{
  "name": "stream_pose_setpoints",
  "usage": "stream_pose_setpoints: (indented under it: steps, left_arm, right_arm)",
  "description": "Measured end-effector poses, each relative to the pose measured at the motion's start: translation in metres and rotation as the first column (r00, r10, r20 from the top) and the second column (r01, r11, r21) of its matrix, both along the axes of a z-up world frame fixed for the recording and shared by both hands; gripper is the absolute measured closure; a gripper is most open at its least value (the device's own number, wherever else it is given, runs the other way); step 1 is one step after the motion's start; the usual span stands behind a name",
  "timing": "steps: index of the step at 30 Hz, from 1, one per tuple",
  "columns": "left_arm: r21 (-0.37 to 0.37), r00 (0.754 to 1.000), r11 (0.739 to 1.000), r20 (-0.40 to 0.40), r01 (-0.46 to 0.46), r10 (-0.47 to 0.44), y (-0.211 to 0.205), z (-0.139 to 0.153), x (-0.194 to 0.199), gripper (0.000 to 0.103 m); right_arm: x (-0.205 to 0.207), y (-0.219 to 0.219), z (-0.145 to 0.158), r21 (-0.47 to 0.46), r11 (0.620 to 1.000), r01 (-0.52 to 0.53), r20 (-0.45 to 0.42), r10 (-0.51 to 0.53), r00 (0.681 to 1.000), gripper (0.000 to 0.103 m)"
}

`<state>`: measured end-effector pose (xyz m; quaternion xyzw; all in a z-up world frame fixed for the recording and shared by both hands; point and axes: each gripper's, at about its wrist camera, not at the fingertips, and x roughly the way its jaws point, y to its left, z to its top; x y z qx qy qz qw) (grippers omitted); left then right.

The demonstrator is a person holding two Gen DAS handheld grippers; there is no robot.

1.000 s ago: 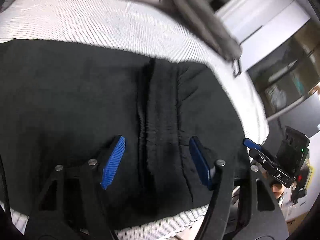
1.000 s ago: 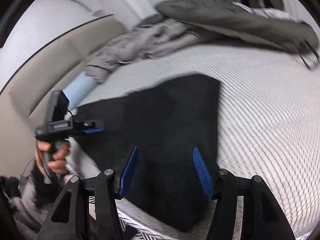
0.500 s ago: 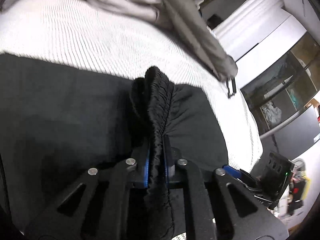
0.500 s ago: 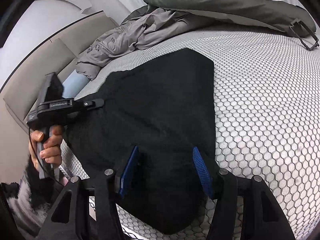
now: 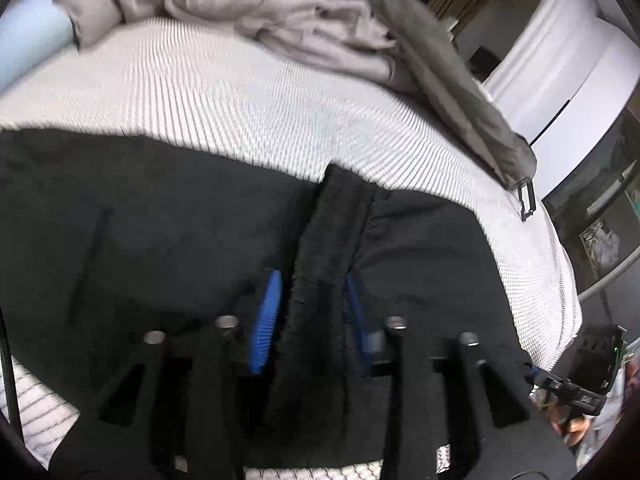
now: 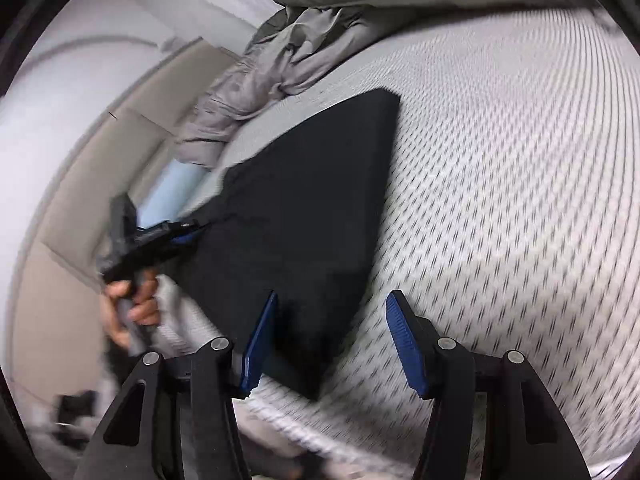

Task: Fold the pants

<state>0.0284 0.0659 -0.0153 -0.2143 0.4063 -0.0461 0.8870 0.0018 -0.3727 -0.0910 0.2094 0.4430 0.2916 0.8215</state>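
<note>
On the bed's (image 6: 520, 160) near edge, black pants (image 6: 304, 208) lie lengthwise along it, the left hand-held gripper (image 5: 312, 312) narrowly flanking a raised fabric ridge, the right hand-held gripper (image 6: 332, 344) wide over one end.

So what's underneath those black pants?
The black pants lie on a white textured mattress, which shows all around them. The part directly beneath is covered, so anything there can't be seen.
</note>
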Motion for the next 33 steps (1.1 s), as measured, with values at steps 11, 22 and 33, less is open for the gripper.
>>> stream_pose_setpoints:
  steps: [11, 22, 33]
  left_arm:
    - [0.033, 0.971, 0.971, 0.036, 0.236, -0.237, -0.139, 0.021, 0.002, 0.055]
    - [0.120, 0.896, 0.889, -0.090, 0.443, -0.434, -0.290, -0.005, 0.028, 0.055]
    - [0.104, 0.913, 0.912, -0.154, 0.396, -0.379, -0.313, -0.025, 0.034, 0.055]
  right_arm:
    - [-0.015, 0.015, -0.003, -0.050, 0.996, -0.071, -0.026, 0.069, 0.997, 0.093]
    - [-0.024, -0.001, -0.006, 0.060, 0.997, -0.040, -0.028, 0.041, 0.999, 0.072]
    - [-0.035, 0.015, -0.029, -0.014, 0.991, -0.135, -0.089, 0.133, 0.987, 0.101]
